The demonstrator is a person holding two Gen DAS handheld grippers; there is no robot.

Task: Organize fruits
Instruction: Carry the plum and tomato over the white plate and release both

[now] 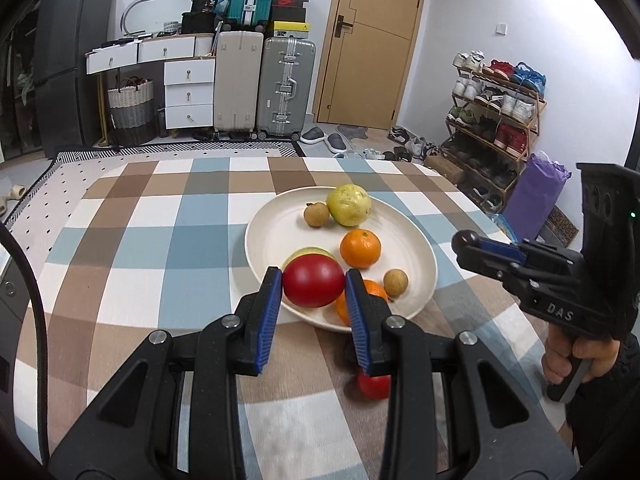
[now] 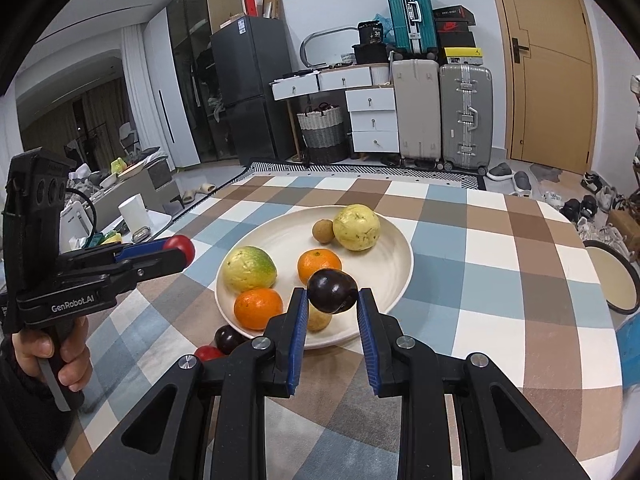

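Your left hand (image 2: 52, 354) sits at the lower left of the right wrist view, fist wrapped round the grip, with the left hand-held gripper (image 1: 313, 285) tipped downward over the near rim of the white plate (image 1: 276, 236). Its blue pads (image 1: 269, 312) pinch a red round fruit (image 1: 313, 286) from both sides, clear of the plate. Your right hand (image 1: 576, 354) shows at the lower right of the left wrist view, also closed on its handle, and the right hand-held gripper (image 2: 333, 291) likewise angles down above the plate's near edge. Its jaws are clamped on a dark purple fruit (image 2: 332, 290), held in the air. In the plate, at the centre of both views, lie a yellow-green guava (image 2: 249, 269), a pale guava (image 2: 357, 227), two oranges (image 2: 258, 307), and small brown round fruits (image 2: 322, 231). On the checked cloth of the table (image 2: 480, 248), just beside the plate's near rim, rest another dark fruit (image 2: 227, 339) and a small red fruit (image 2: 208, 353), side by side at the lower centre-left of the right wrist view.
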